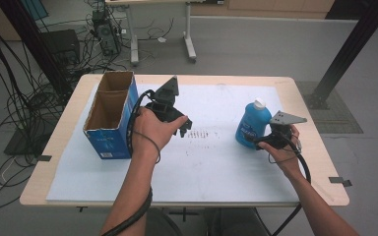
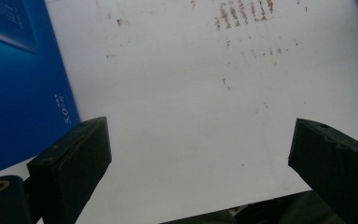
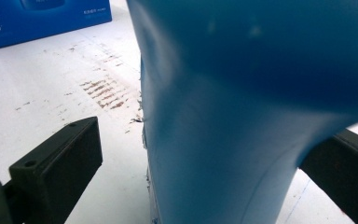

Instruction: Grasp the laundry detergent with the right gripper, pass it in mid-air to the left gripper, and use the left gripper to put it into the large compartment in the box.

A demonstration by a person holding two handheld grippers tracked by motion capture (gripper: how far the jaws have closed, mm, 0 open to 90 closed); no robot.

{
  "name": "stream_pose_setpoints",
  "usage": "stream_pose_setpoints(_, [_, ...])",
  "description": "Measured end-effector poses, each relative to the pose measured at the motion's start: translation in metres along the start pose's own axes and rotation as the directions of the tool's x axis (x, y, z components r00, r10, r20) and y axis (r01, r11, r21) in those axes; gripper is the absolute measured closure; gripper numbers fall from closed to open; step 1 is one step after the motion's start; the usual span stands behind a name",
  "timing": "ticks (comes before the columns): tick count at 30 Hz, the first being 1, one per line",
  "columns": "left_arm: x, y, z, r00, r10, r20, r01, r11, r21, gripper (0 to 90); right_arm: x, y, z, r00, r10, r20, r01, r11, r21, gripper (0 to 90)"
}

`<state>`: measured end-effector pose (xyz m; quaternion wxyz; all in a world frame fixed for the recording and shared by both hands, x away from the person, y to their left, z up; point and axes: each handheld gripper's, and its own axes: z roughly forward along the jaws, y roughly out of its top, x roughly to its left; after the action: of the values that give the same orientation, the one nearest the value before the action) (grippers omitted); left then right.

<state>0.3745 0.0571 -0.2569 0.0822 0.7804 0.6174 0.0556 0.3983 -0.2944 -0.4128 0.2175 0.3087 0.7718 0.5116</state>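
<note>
the blue bottle (image 1: 254, 123) stands upright on the counter (image 1: 216, 162), well to the right of the open box (image 1: 111, 114). the right gripper (image 1: 265, 141) is set with spread fingers around the bottle's lower body, not yet clamped. they are best closed squarely below the waist. the left gripper (image 1: 183, 126) is held released, empty, just right of the box.

This is a lab or recording workspace. Bundles of black cables (image 1: 10, 93) hang and trail across the grey floor (image 1: 256, 44), a computer tower (image 1: 105, 32) stands among loose wires, black metal frame posts (image 1: 349, 46) flank the wooden table (image 1: 59, 142), and a white-legged desk (image 1: 157, 29) stands behind.
</note>
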Motion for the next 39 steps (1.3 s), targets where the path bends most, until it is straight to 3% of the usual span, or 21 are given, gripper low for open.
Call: stream_pose_setpoints(39, [-0.0002, 0.0003, -0.0002, 1.0000, 0.003, -0.008, -0.003, 1.0000, 0.002, 6.1, 0.0003, -0.0018, -0.0001, 1.0000, -0.005, -0.007, 0.005, 1.000, -0.005, 0.5])
